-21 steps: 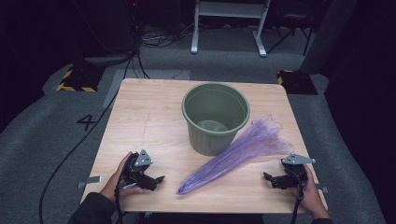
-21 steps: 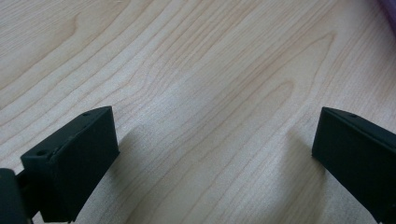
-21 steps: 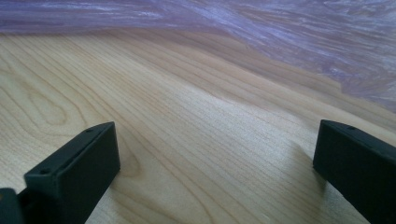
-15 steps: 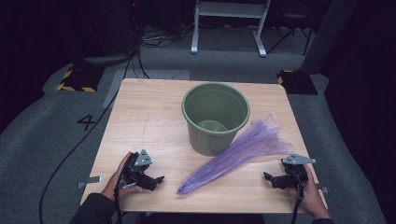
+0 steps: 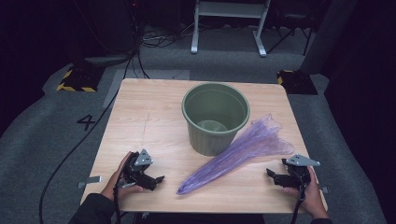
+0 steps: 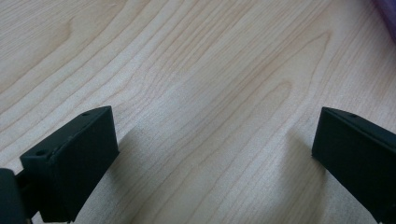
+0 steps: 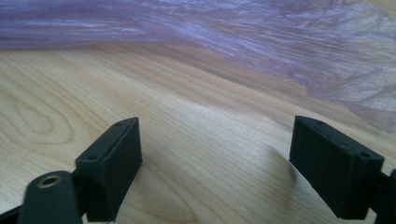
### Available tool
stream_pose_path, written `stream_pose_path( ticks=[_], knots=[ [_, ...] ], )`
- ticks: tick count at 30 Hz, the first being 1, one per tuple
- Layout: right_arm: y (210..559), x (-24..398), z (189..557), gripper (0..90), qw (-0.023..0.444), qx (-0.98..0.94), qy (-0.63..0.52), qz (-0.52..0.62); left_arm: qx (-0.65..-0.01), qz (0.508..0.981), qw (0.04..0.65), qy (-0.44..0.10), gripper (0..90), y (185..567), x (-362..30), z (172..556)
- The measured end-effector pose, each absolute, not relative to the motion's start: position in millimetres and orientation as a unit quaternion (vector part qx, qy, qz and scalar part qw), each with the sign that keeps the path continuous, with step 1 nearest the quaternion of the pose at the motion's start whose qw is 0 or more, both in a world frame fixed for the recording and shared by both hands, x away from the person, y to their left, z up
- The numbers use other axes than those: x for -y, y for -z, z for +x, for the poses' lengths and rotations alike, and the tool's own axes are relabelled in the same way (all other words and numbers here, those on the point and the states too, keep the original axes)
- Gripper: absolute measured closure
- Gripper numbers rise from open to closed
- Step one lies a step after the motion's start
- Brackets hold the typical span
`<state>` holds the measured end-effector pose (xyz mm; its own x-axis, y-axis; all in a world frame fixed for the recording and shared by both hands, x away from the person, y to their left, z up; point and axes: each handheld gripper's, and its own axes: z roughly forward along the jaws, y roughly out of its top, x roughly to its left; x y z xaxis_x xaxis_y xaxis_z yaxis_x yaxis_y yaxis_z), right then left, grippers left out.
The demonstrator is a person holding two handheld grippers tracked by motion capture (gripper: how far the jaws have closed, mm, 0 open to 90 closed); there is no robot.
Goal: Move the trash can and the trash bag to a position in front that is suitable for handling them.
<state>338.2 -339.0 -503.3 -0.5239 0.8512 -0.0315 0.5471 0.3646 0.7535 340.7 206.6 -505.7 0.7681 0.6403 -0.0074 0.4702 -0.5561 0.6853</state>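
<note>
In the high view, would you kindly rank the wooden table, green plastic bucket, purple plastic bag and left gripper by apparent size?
1. Light wooden table, by far the largest.
2. Round green plastic bucket and crumpled purple plastic bag: the bag is longer, the bucket bulkier, so too close to rank.
3. Black left gripper, smallest.

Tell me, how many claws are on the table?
2. The left claw rests near the table's front left corner; the right claw rests near the front right, beside the purple bag. Both are open.

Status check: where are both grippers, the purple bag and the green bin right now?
Left gripper and right gripper: jaws open, empty, low at the table's near edge. Purple plastic bag flat between them, leaning against the green bin. Nothing in the way.
</note>
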Motion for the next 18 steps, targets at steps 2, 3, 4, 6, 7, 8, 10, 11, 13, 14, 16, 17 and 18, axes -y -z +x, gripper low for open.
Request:
stream_pose_path(
  ticks=[2,3,4,6,7,8,10,11,13,14,16,17,18],
  knots=[
    [503.2,337.8,336.0,16.0,0.217,-0.801,-0.351,0.433,-0.317,0.874,0.348,-0.122,0.0,505.7,-206.6,340.9],
    [503.3,337.7,335.2,15.7,0.216,-0.801,-0.352,0.432,-0.317,0.874,0.348,-0.122,0.0,505.7,-206.6,340.9],
    [502.9,338.1,334.2,16.4,0.216,-0.8,-0.355,0.432,-0.317,0.874,0.348,-0.122,0.0,505.7,-206.6,340.9],
    [502.4,338.9,333.2,16.2,0.215,-0.799,-0.358,0.432,-0.317,0.874,0.348,-0.122,0.0,505.7,-206.5,341.0],
    [500.9,340.9,331.5,16.3,0.217,-0.796,-0.363,0.434,-0.317,0.874,0.348,-0.122,0.0,505.7,-206.6,341.0],
    [500.9,340.9,331.5,16.3,0.217,-0.796,-0.363,0.434,-0.317,0.874,0.348,-0.122,0.0,505.7,-206.6,341.0],
    [498.7,343.4,330.1,16.6,0.221,-0.789,-0.37,0.439,-0.317,0.874,0.348,-0.122,0.0,505.7,-206.6,340.9],
    [498.5,343.6,330.2,16.6,0.221,-0.788,-0.37,0.44,-0.317,0.874,0.348,-0.122,0.0,505.7,-206.6,341.0],
    [497.8,343.1,330.3,16.6,0.223,-0.787,-0.37,0.44,-0.317,0.874,0.348,-0.122,0.0,505.7,-206.6,341.0],
    [497.8,343.1,330.3,16.6,0.223,-0.787,-0.37,0.44,-0.317,0.874,0.348,-0.122,0.0,505.7,-206.6,341.0],
    [496.7,342.1,330.4,16.4,0.223,-0.789,-0.371,0.437,-0.317,0.874,0.348,-0.122,0.0,505.7,-206.6,341.0],
    [496.0,340.8,330.3,16.2,0.225,-0.791,-0.368,0.434,-0.317,0.874,0.348,-0.122,0.0,505.7,-206.6,341.0],
    [494.5,338.3,329.5,16.0,0.23,-0.795,-0.364,0.427,-0.317,0.874,0.348,-0.122,0.0,505.7,-206.6,341.0]
  ],
)
